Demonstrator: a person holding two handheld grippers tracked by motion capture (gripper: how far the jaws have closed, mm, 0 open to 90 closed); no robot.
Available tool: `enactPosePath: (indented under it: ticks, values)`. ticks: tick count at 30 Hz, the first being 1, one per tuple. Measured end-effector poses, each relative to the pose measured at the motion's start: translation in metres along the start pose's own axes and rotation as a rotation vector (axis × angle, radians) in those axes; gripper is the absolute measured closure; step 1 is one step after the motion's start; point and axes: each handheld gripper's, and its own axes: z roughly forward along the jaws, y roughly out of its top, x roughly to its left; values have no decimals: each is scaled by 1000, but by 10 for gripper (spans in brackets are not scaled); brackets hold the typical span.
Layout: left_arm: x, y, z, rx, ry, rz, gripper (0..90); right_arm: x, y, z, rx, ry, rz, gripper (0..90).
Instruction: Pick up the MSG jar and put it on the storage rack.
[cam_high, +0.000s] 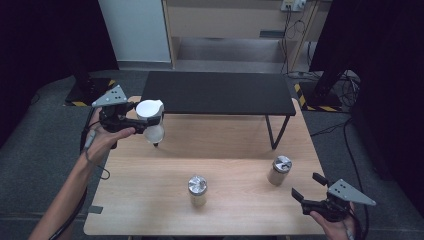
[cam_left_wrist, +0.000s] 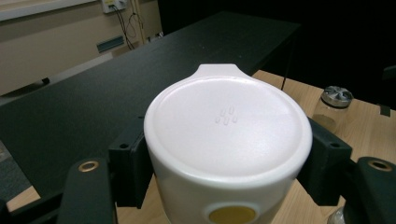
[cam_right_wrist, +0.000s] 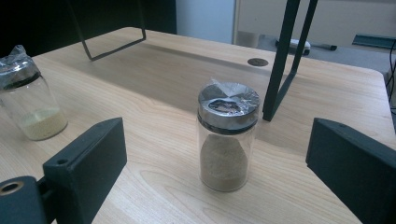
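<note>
White lidded container (cam_high: 150, 120) clamped between the left gripper (cam_left_wrist: 224, 177) pads, aloft over the wooden table (cam_high: 235, 200) near the black shelf (cam_high: 220, 92) (yellow spot on its side). Right gripper (cam_right_wrist: 219, 158) wide apart, glass jar (cam_right_wrist: 227, 135) ahead, untouched.

Light wooden table (cam_high: 150, 210) bearing two lidded glass jars, one near the front centre (cam_high: 197, 190) and one toward the right (cam_high: 279, 170), and a black metal-legged shelf (cam_high: 220, 93) along its far edge.
</note>
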Motion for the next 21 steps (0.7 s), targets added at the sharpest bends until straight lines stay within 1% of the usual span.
enactPosePath:
  ticks: [3, 6, 8, 12, 14, 18, 21]
  values:
    - [2, 13, 2, -4, 0, 5, 295, 0, 0, 0, 0, 1, 1, 55]
    - [3, 24, 4, -7, 5, -1, 296, 0, 0, 0, -1, 2, 2, 55]
    - [3, 33, 6, -14, 11, 6, 295, -1, 0, 0, 0, 2, 3, 55]
    - [5, 49, 11, -14, 15, 15, 296, -1, 0, 0, 0, 2, 5, 55]
    - [5, 56, 13, -11, 25, 17, 296, -1, -1, 0, 0, 3, 6, 55]
    - [9, 66, 18, -27, 33, 2, 294, -1, -1, 0, -1, 3, 7, 55]
    - [11, 72, 24, -28, 41, -2, 291, -2, -1, 0, 0, 5, 9, 55]
